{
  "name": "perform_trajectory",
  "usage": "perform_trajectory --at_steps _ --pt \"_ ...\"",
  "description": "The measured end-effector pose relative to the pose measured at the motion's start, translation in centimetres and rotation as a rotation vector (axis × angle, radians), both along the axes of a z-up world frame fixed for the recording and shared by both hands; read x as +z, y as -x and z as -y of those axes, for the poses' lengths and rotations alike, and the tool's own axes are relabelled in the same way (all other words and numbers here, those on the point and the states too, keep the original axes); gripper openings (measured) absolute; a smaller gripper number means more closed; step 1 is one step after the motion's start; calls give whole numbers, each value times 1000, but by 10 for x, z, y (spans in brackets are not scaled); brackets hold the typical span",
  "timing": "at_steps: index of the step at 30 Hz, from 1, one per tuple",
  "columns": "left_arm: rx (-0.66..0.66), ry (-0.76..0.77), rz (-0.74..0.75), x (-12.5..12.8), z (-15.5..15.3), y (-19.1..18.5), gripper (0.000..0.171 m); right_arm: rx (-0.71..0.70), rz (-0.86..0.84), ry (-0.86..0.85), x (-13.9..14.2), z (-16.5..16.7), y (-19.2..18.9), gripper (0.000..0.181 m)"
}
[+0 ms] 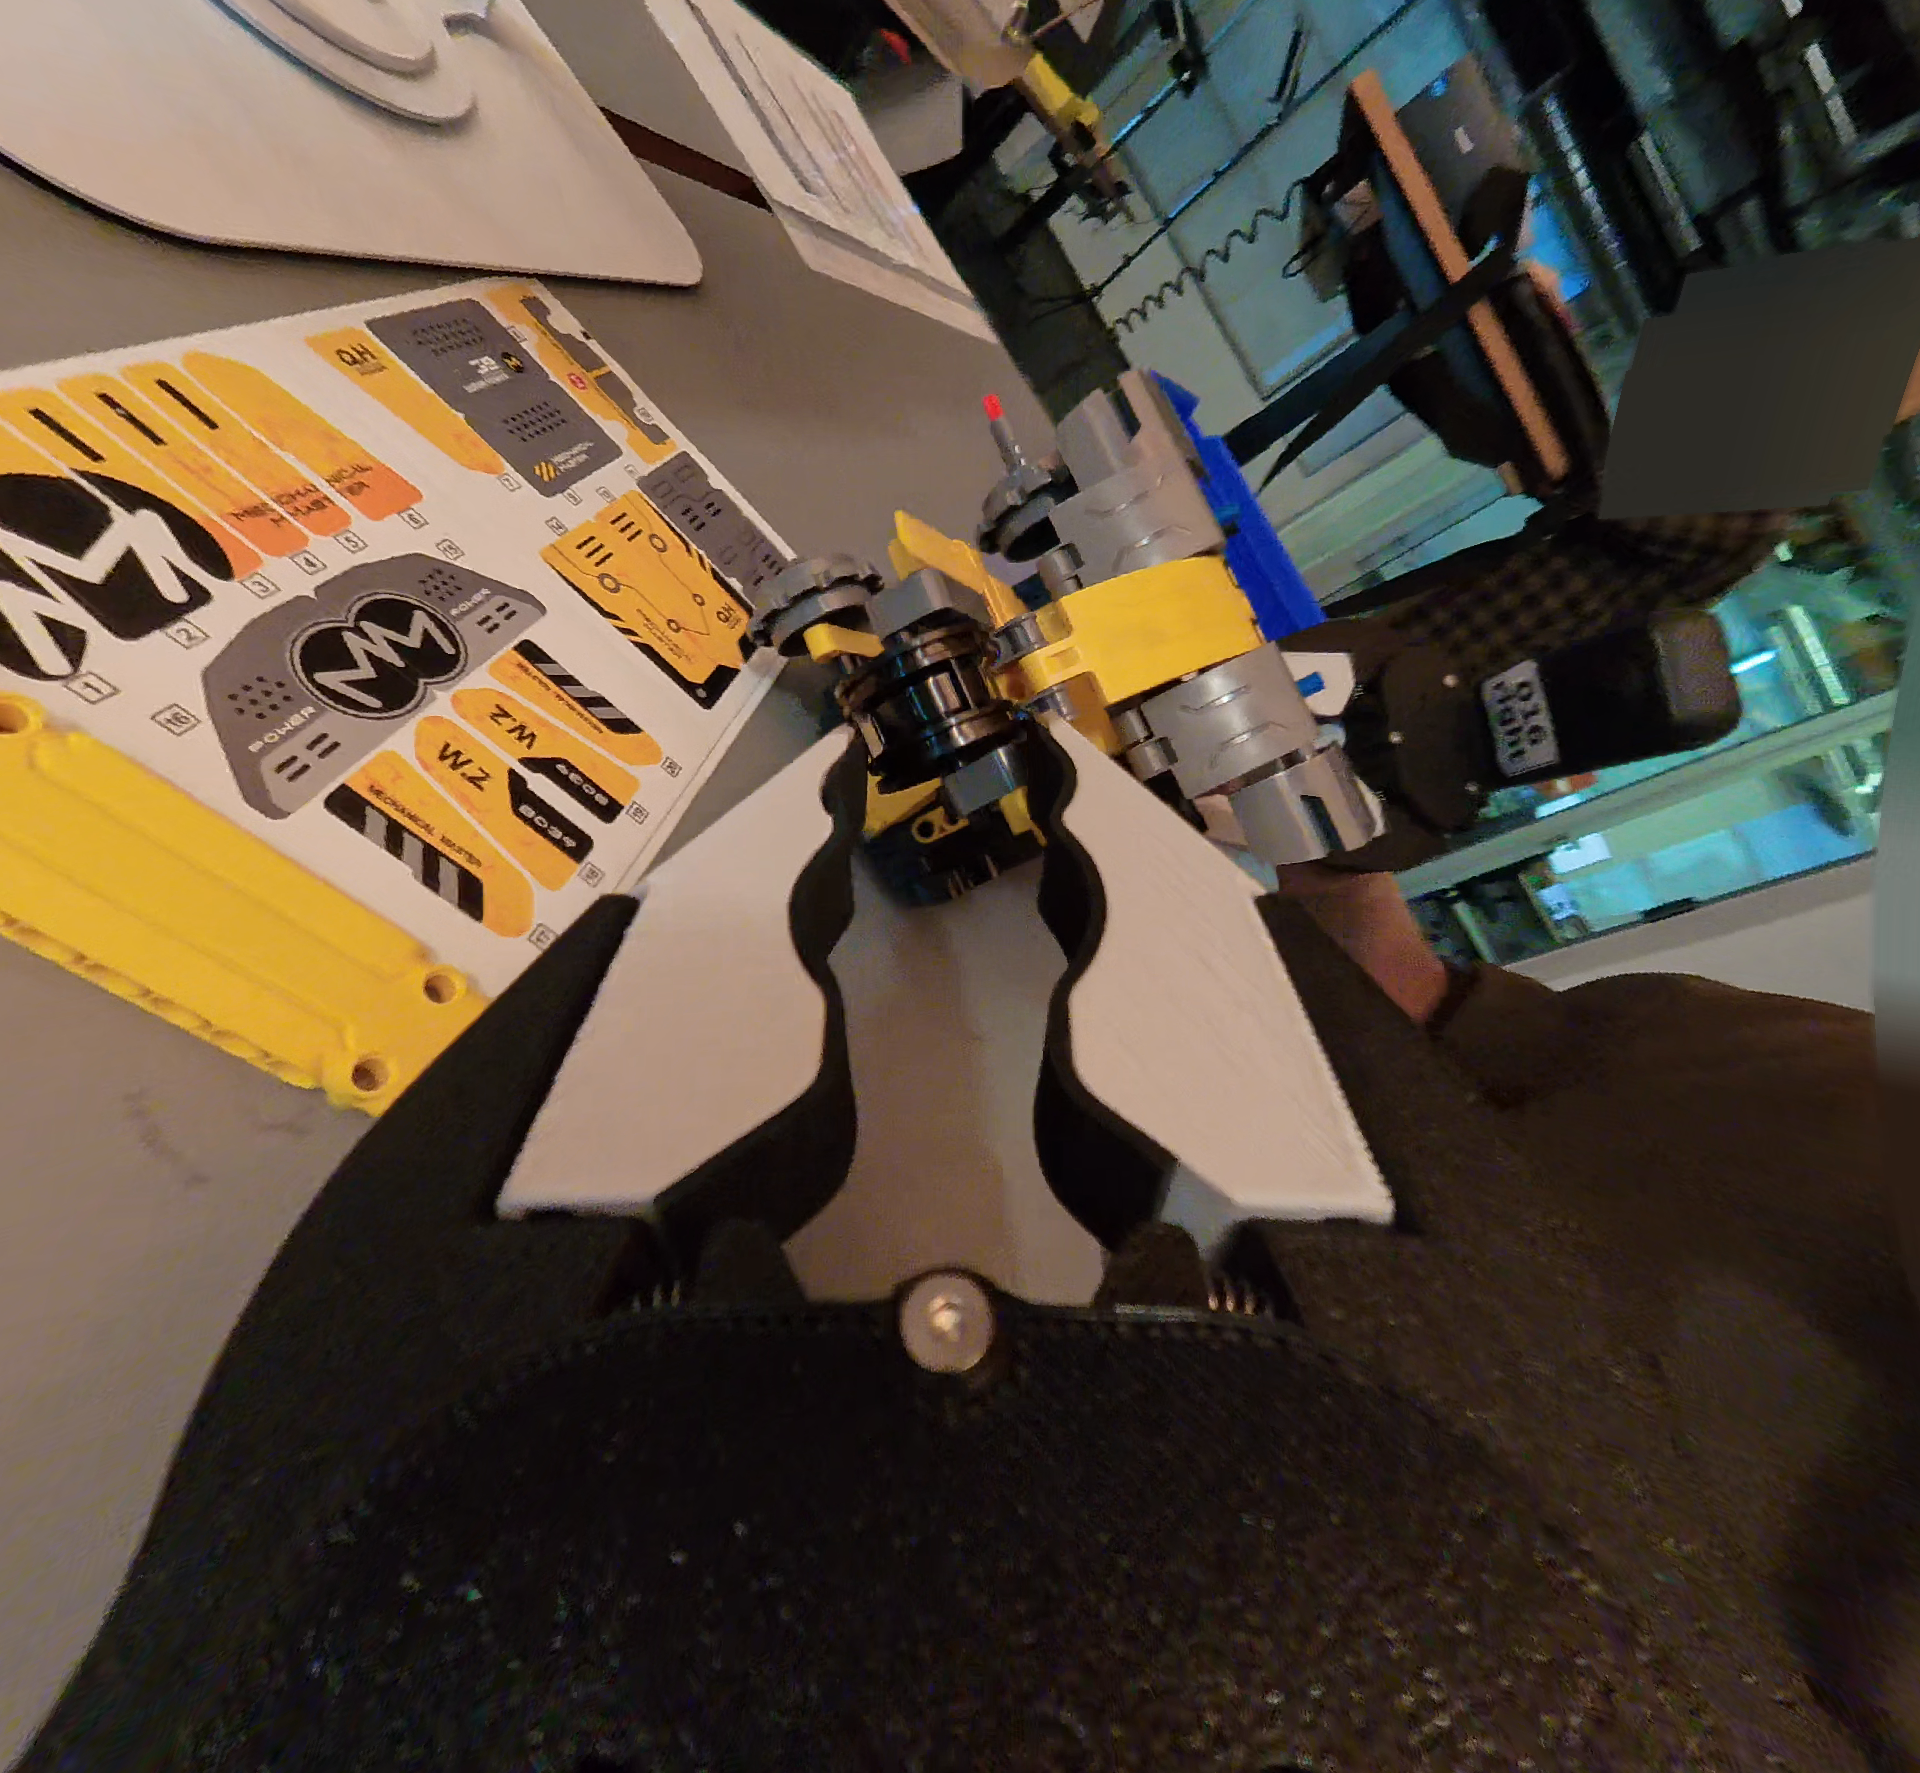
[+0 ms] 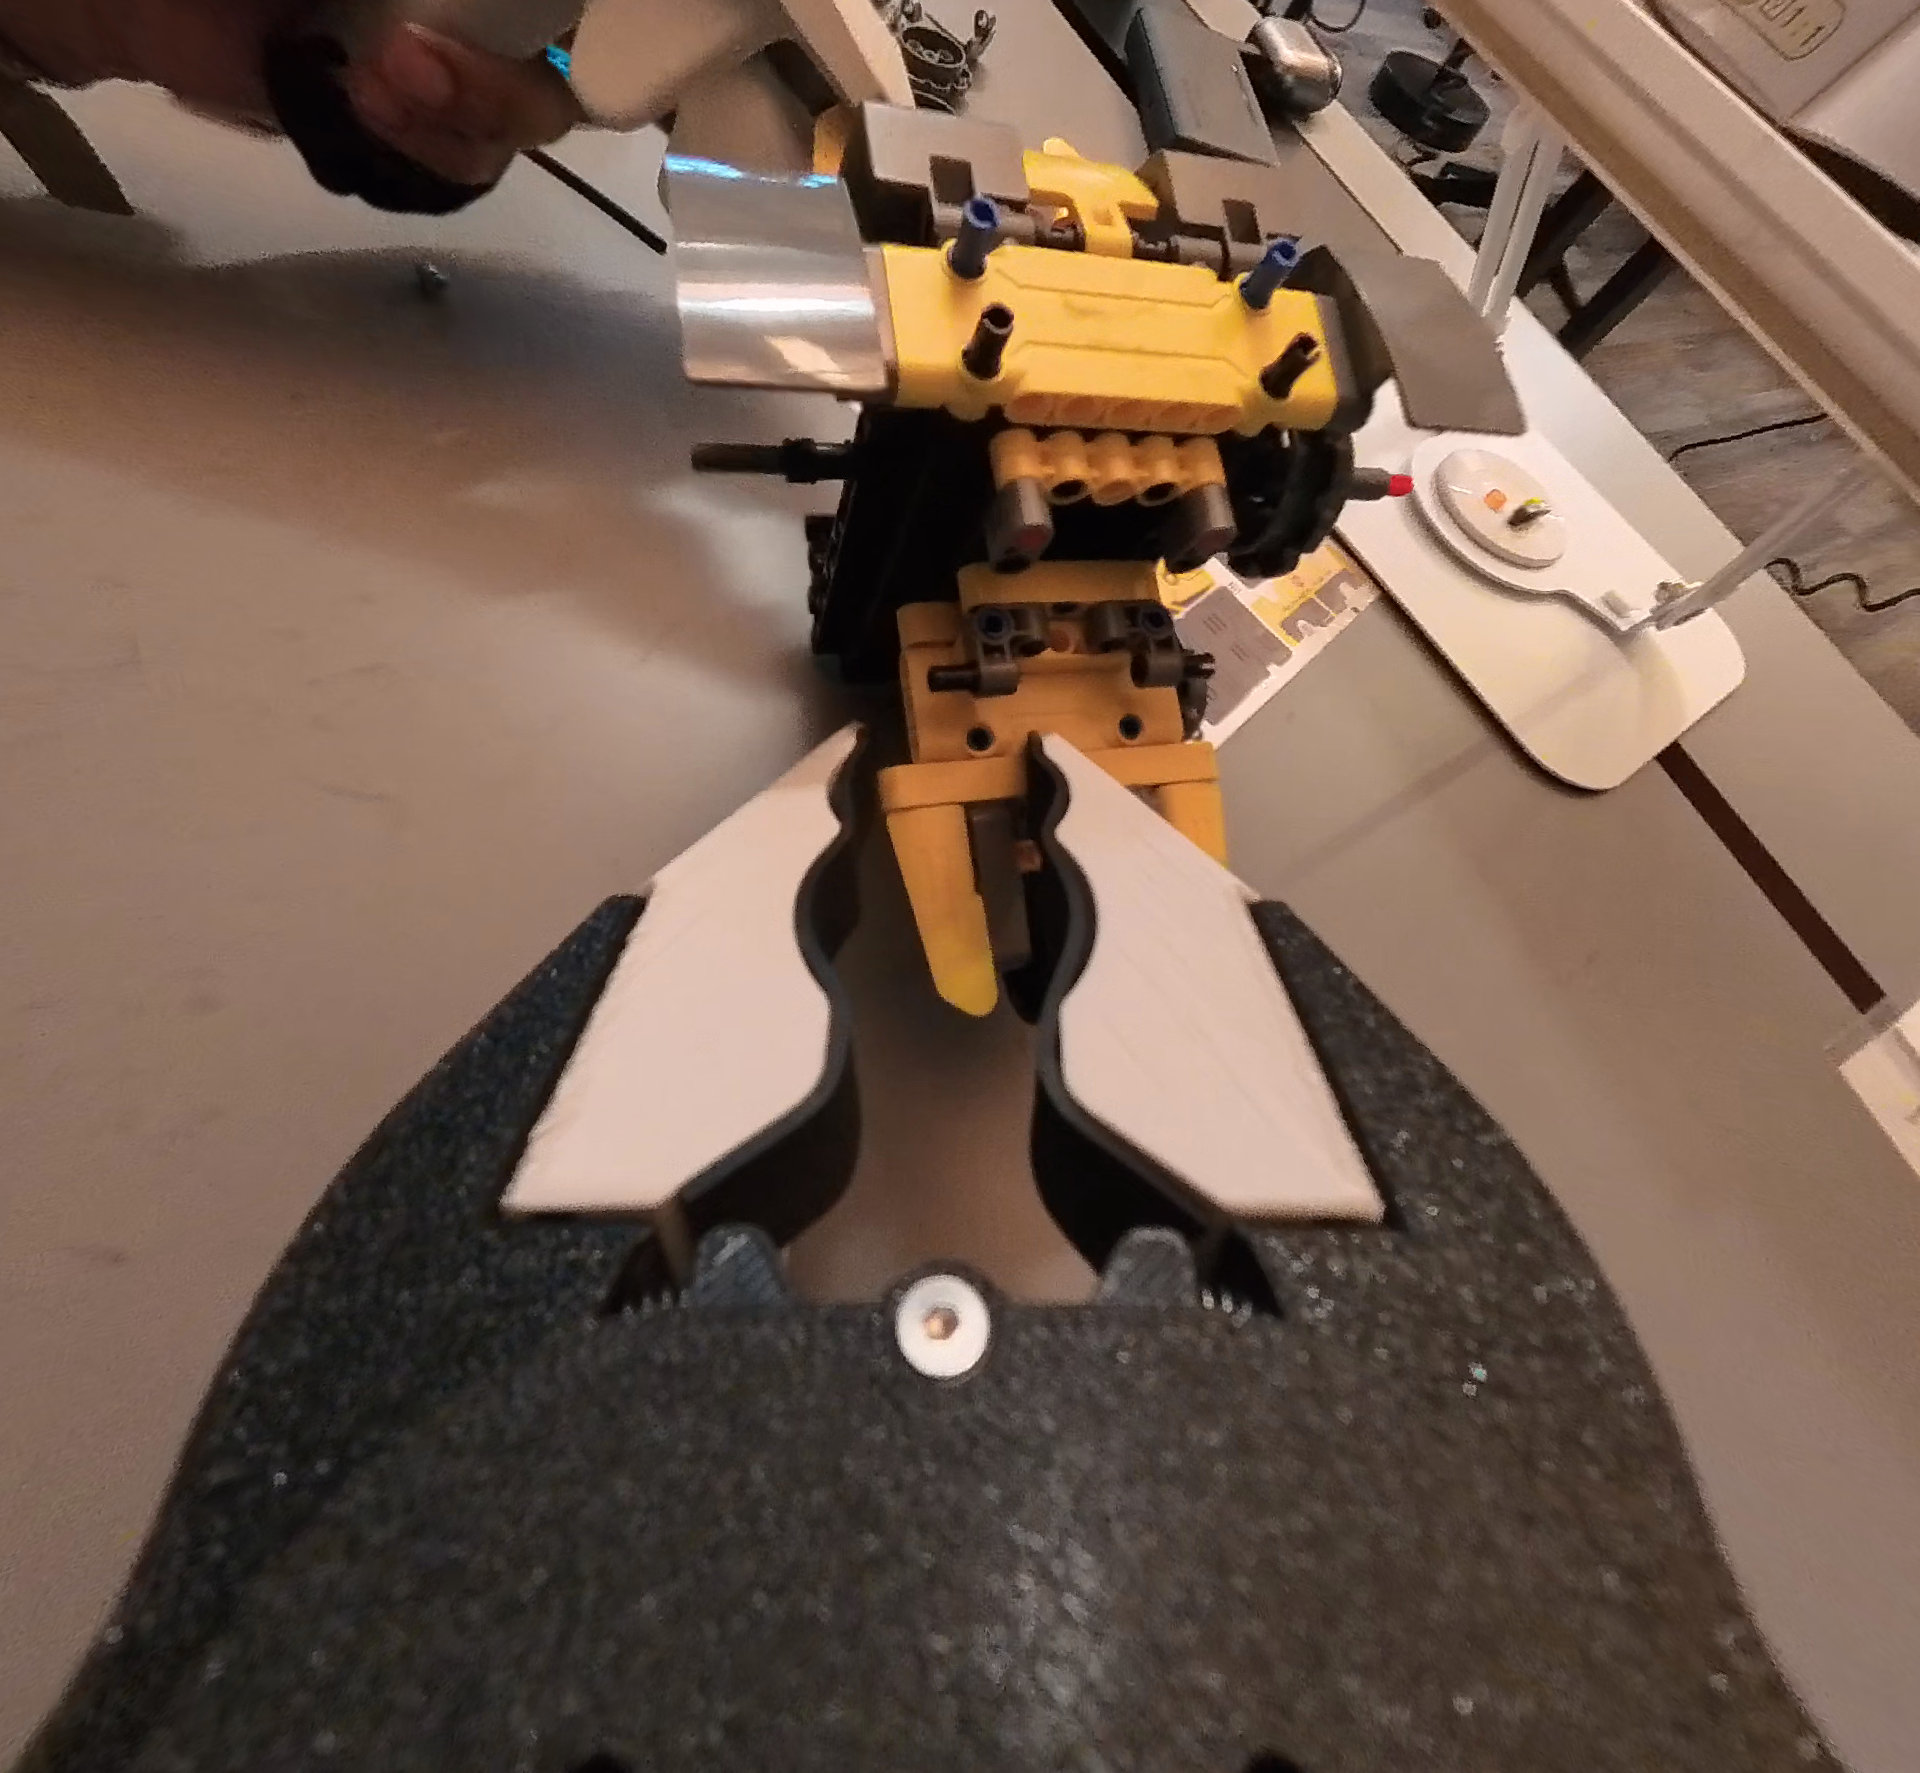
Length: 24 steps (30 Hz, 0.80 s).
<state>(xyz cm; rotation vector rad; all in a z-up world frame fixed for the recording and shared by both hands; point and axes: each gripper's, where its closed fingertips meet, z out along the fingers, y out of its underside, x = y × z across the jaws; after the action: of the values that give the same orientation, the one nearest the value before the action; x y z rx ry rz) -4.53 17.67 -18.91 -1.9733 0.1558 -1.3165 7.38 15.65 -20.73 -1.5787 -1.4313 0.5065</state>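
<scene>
Left gripper (image 1: 948, 767): clamped on brick model (image 1: 1091, 643) | right gripper (image 2: 948, 767): gripping model's yellow leg (image 2: 940, 882) | sticker sheet (image 1: 343, 601) beside model

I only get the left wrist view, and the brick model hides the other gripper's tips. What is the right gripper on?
Observer: The right gripper straddles a yellow prong at the end of the brick model. I cannot tell whether it pinches.
Operator: What's on the model's face toward it?
Observer: A yellow panel with two blue pins and two black pins sticking out.
Operator: Anything loose on that side?
Observer: One small metallic bit lies on the grey table.
</scene>
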Motion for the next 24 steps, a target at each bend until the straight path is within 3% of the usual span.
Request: perform_trajectory --at_steps 4,8,13,19,24 --pt "-18 13 34 1 1 -1 28 -9 -40 -11 9 -3 -2 39" --pt "-24 43 96 -1 0 1 29 -49 -159 -43 31 -17 -12 72" --pt "-41 49 133 -2 0 2 28 -45 -109 121 -3 -25 -11 107" --pt "-88 20 100 2 3 -3 29 2 -74 148 -19 -21 -4 103" --pt "-113 0 72 3 5 -7 29 43 -26 60 -17 -14 1 97"
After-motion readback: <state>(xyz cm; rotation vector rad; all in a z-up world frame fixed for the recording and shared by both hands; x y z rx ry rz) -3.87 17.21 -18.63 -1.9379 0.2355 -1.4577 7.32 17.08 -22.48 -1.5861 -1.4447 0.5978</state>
